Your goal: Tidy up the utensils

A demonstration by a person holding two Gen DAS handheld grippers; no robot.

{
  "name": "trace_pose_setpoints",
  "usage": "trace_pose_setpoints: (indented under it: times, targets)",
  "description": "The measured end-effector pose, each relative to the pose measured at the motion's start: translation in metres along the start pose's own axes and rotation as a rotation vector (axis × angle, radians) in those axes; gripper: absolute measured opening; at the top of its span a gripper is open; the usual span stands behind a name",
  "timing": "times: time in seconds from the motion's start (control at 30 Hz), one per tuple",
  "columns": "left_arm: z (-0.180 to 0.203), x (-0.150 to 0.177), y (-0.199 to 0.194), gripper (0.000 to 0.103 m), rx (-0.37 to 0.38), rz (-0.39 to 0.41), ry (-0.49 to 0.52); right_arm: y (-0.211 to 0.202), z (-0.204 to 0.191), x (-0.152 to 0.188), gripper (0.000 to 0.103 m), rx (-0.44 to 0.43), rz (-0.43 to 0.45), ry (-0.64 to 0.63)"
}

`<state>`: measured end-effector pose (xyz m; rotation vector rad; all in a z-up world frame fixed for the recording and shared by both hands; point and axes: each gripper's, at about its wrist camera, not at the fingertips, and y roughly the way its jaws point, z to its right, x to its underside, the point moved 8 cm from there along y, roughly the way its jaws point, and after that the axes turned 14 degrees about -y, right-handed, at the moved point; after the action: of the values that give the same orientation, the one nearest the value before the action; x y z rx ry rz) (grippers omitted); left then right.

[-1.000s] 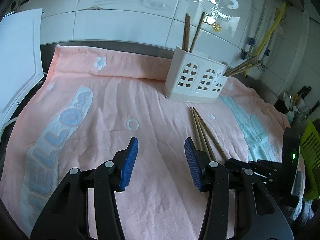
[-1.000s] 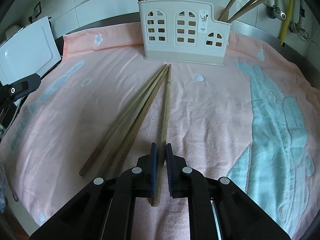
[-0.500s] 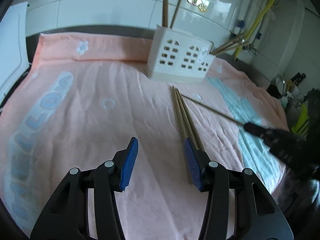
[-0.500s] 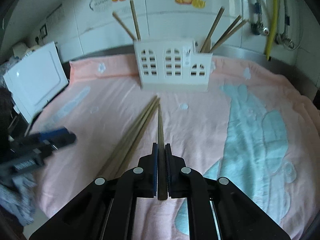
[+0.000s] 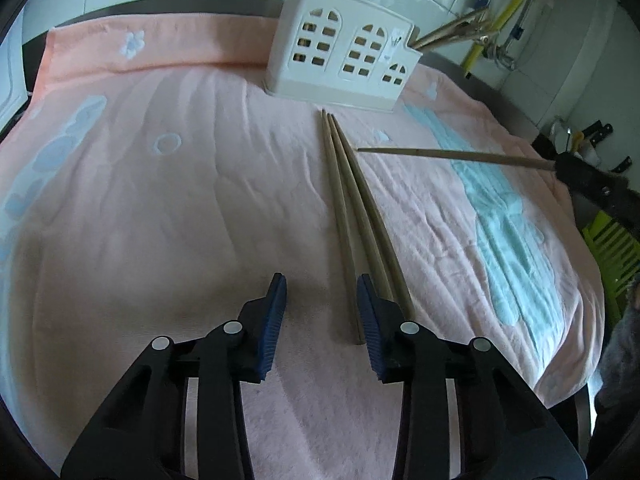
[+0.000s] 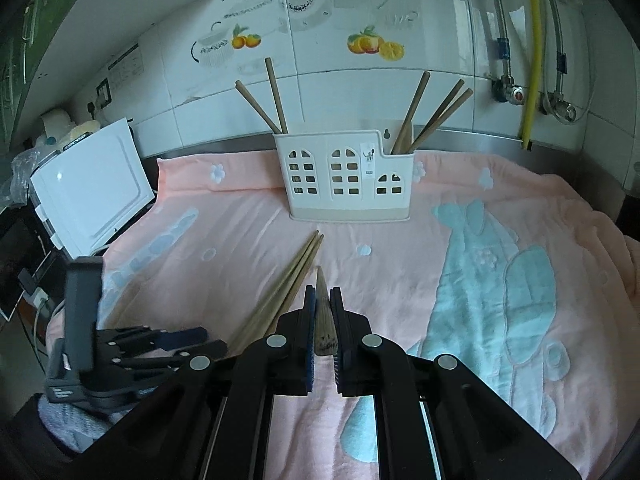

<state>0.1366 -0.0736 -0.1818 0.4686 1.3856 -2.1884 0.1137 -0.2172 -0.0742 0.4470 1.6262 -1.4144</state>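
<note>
A white plastic utensil holder [image 6: 348,178] [image 5: 340,64] stands at the back of the pink towel, with wooden chopsticks upright in its left and right compartments. My right gripper [image 6: 323,300] is shut on one wooden chopstick [image 6: 325,316] and holds it above the towel, tip toward the holder; it also shows in the left wrist view [image 5: 452,155]. Loose chopsticks [image 5: 352,216] [image 6: 280,296] lie together on the towel. My left gripper [image 5: 322,300] is open, low over their near ends, the right pad [image 5: 370,320] beside them.
The pink towel [image 5: 160,208] with blue patterns covers the counter. A white board [image 6: 88,188] leans at the left. Pipes and a yellow hose [image 6: 534,40] run along the tiled wall at the right. A green rack [image 5: 616,252] stands past the towel's right edge.
My right gripper has lifted one chopstick off the towel and risen with it. My left gripper has moved right and forward to the near ends of the remaining chopsticks, still open.
</note>
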Motion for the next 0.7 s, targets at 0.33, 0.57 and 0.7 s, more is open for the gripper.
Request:
trace_pose_setpoints:
  times: [0.33,0.57,0.7]
  targets:
    - [0.010,0.000,0.006,0.036,-0.066,0.011,0.059,-0.003,0.001,0.000,0.007,0.005,0.000,-0.005]
    - [0.014,0.001,0.009,0.031,-0.112,0.026,0.089,-0.011,0.003,0.000,0.007,0.021,0.007,-0.002]
    - [0.012,0.000,0.008,0.026,-0.131,0.033,0.094,-0.016,0.004,0.000,0.007,0.030,0.012,0.000]
